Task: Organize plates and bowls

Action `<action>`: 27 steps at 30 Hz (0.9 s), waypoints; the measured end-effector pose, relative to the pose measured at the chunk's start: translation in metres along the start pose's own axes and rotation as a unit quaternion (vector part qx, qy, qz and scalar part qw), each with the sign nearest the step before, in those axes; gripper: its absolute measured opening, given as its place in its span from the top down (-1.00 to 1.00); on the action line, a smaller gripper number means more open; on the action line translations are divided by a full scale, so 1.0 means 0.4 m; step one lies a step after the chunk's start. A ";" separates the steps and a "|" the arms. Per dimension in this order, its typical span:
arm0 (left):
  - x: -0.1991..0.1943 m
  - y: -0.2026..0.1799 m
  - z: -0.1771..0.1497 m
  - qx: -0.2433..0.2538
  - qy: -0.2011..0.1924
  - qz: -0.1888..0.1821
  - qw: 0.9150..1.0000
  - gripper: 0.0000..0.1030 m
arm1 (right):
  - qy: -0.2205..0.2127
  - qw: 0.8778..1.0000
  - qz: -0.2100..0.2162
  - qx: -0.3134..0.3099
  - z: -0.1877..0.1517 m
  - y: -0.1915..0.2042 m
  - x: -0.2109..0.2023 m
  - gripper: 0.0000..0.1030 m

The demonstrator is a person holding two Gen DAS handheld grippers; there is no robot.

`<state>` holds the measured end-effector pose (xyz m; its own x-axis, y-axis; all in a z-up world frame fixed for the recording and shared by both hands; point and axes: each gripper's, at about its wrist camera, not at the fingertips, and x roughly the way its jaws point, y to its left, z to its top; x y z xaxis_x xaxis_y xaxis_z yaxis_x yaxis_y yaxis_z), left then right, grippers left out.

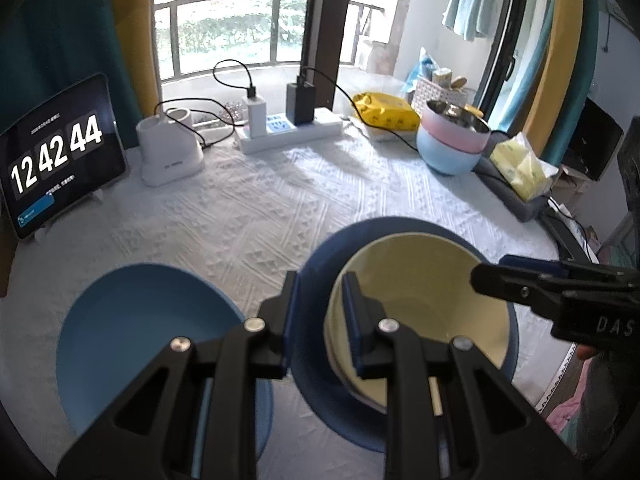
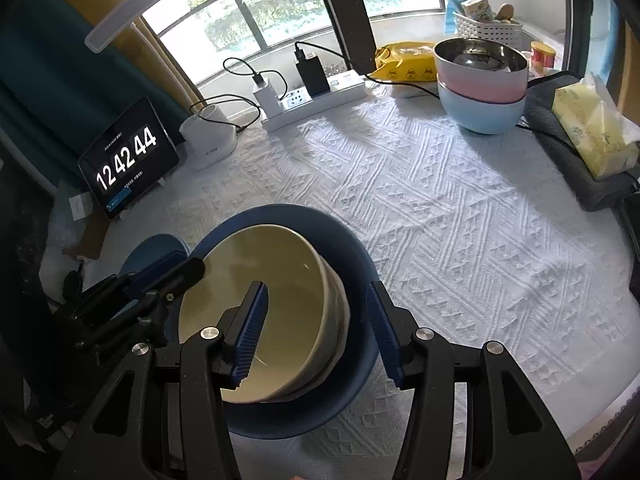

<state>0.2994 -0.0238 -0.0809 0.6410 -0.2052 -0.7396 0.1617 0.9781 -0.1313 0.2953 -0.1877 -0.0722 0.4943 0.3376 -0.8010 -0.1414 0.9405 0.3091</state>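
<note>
The cream bowl sits nested in the dark blue bowl near the table's front edge — that pairing looks done. The right gripper stands released, its jaws wide either side of the cream wall, pressing nothing. The left gripper is clenched on the nested rims. Left to do: the light blue bowl sits alone beside them — and a pink-on-blue stack waits at the far right corner.
</note>
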 end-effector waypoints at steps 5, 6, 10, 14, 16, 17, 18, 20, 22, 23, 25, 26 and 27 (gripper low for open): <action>-0.015 0.010 0.005 -0.006 -0.007 0.003 1.000 0.56 | -0.023 1.000 -0.008 -0.004 0.003 -0.010 -0.027 -0.05; -0.020 0.011 0.006 -0.007 -0.010 0.004 1.000 0.56 | -0.035 0.999 -0.015 -0.010 0.003 -0.010 -0.036 -0.05; -0.041 0.015 0.004 -0.007 -0.032 0.011 0.999 0.56 | -0.076 0.996 -0.023 -0.034 0.002 -0.018 -0.063 -0.05; -0.058 0.016 -0.012 0.008 -0.059 0.028 0.998 0.55 | -0.142 0.986 -0.045 -0.076 -0.011 -0.033 -0.095 -0.05; -0.065 0.021 -0.026 0.009 -0.068 0.029 0.997 0.54 | -0.167 0.981 -0.055 -0.088 -0.017 -0.045 -0.104 -0.05; -0.066 0.024 -0.031 0.008 -0.071 0.031 0.997 0.53 | -0.180 0.977 -0.058 -0.093 -0.021 -0.057 -0.109 -0.05; -0.067 0.029 -0.038 0.007 -0.073 0.033 0.997 0.49 | -0.184 0.977 -0.058 -0.095 -0.022 -0.067 -0.111 -0.05; -0.062 0.041 -0.050 -0.002 -0.069 0.036 0.997 0.39 | -0.178 0.979 -0.048 -0.093 -0.022 -0.093 -0.110 -0.05; -0.057 0.059 -0.065 -0.015 -0.064 0.039 0.997 0.24 | -0.155 0.984 -0.029 -0.081 -0.022 -0.117 -0.102 -0.05; -0.058 0.062 -0.070 -0.020 -0.063 0.038 0.997 0.12 | -0.146 0.986 -0.025 -0.074 -0.024 -0.124 -0.098 -0.05; -0.065 0.069 -0.086 -0.034 -0.064 0.032 0.997 0.12 | -0.126 0.990 -0.019 -0.068 -0.029 -0.134 -0.086 -0.05; -0.069 0.068 -0.092 -0.036 -0.064 0.029 0.997 0.11 | -0.122 0.990 -0.016 -0.068 -0.035 -0.132 -0.083 -0.05; -0.072 0.066 -0.097 -0.039 -0.063 0.027 0.997 0.11 | -0.116 0.991 -0.013 -0.068 -0.042 -0.131 -0.077 -0.05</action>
<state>0.2559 0.0092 -0.0888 0.7370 -0.1500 -0.6591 0.0685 0.9866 -0.1479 0.2732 -0.2467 -0.0722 0.6805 0.3105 -0.6637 -0.2324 0.9505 0.2064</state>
